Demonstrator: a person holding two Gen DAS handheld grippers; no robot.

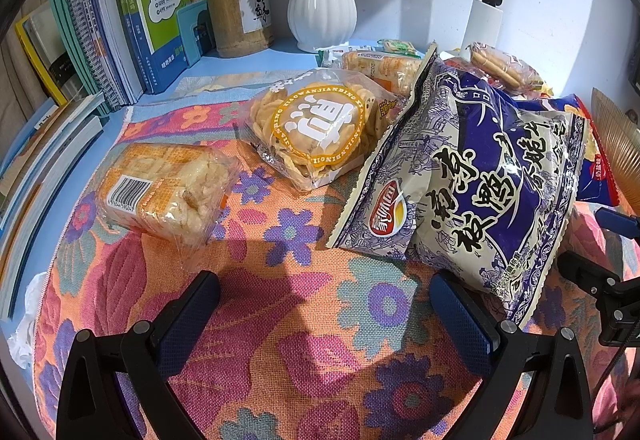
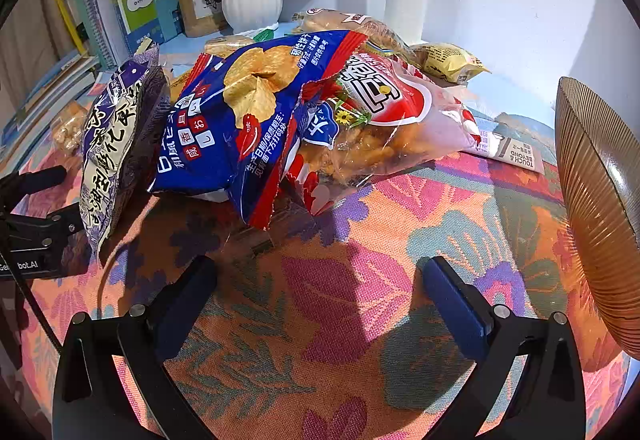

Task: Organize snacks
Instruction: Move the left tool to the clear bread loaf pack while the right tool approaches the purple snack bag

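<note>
Snacks lie loose in a heap on the floral cloth (image 1: pixel 320 304) covering the counter; nothing looks sorted yet.

Left gripper (image 1: pixel 324 304): jaws spread wide, nothing between them, hovering over bare cloth. Ahead of it, a clear pack of rice crackers (image 1: pixel 168 192) lies alone to the left; a round-label biscuit bag (image 1: pixel 320 124) sits behind it; the purple-and-white chip bag (image 1: pixel 472 184) leans on the pile, its lower corner just beside the gripper's right finger.

Right gripper (image 2: pixel 320 296): jaws likewise released and empty, over cloth. In front, the blue cracker bag (image 2: pixel 240 120) overlaps a red-and-clear snack bag (image 2: pixel 380 128); a yellow packet (image 2: pixel 452 62) and more packs lie behind. A ribbed amber bowl (image 2: pixel 600 200) stands at far right, apparently empty from this angle, though its inside is not visible.

Judgement: the task is at its start or very early. No grouping is evident, and every visible pack is left to handle. The bowl may be the destination; I cannot tell.
</note>
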